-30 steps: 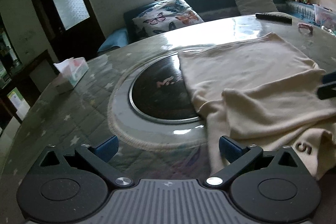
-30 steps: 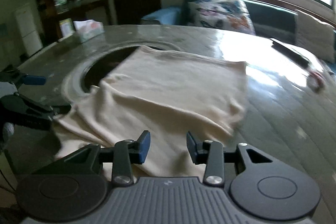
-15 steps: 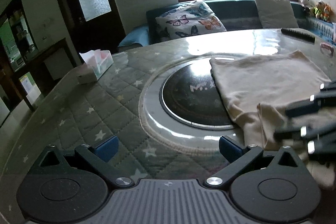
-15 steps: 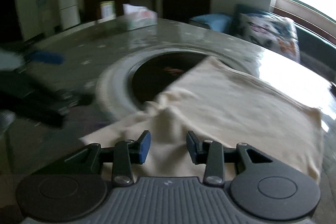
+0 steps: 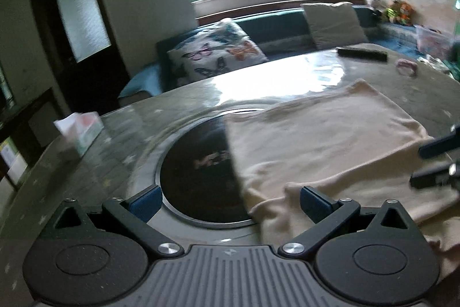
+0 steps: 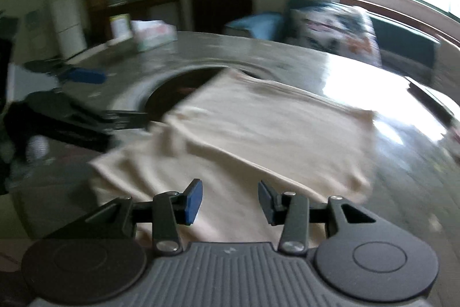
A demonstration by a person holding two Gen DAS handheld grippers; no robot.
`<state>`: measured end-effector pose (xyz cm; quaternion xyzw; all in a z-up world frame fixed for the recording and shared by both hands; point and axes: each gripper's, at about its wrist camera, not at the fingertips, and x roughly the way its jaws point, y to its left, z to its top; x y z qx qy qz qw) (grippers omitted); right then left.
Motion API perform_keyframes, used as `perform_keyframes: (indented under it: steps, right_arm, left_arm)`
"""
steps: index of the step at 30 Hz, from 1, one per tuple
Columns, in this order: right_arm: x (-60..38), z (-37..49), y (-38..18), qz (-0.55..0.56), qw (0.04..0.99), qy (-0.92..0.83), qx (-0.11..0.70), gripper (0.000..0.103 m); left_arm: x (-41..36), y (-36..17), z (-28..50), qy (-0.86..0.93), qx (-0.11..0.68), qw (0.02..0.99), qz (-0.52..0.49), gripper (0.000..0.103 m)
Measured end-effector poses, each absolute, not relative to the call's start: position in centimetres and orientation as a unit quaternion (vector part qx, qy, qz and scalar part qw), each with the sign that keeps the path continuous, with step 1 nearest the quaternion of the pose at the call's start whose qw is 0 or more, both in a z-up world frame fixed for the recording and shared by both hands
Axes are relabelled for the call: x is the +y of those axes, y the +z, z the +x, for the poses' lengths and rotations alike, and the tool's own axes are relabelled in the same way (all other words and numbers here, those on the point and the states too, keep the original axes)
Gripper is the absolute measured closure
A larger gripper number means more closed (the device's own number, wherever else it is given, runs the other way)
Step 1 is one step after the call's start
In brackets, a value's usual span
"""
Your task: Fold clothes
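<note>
While both views are motion-blurred, the layout reads ok. Cream garment (image 5: 325,140) lies partly folded on the round table (image 5: 120,134), w/ one corner draped over the dark glass centre disc (image 5: 198,171); folded layers bunch up toward the near edge.

Left gripper (image 5: 230,199): fingers wide apart, nothing between them; the right-side pad sits just at the garment's rumpled near edge, the other pad over the disc rim. Right gripper (image 6: 230,202): fingers also apart, hovering over the cloth's near portion at 6 o'clock of its view; can't tell if pads touch fabric.

Each gripper shows in the other's cam: right one at 3 o'clock in the left view, left one at 9 o'clock in the right view, close beside the garment's edge.

Other stuff on table: tissue box (image 5: 82,131) at 9 o'clock, well apart from cloth; remote (image 5: 362,53) and small pink item (image 5: 406,66) at 1–2 o'clock beyond the garment. Behind the table: sofa w/ butterfly cushion (image 5: 218,53) and plain cushion (image 5: 333,19).
</note>
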<state>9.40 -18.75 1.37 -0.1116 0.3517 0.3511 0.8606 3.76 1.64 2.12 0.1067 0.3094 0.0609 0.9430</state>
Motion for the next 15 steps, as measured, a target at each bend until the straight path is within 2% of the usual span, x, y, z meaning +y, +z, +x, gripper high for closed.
perform_keyframes:
  steps: [5, 15]
  right_arm:
    - [-21.8, 11.1, -0.3, -0.084, 0.865, 0.312, 0.385, 0.06]
    - [-22.3, 8.2, -0.1, -0.108, 0.859, 0.331, 0.376, 0.06]
  left_arm:
    - [0.8, 0.2, 4.8, 0.058, 0.333, 0.931, 0.136, 0.0]
    - [1.0, 0.1, 2.2, 0.047, 0.334, 0.927, 0.162, 0.0]
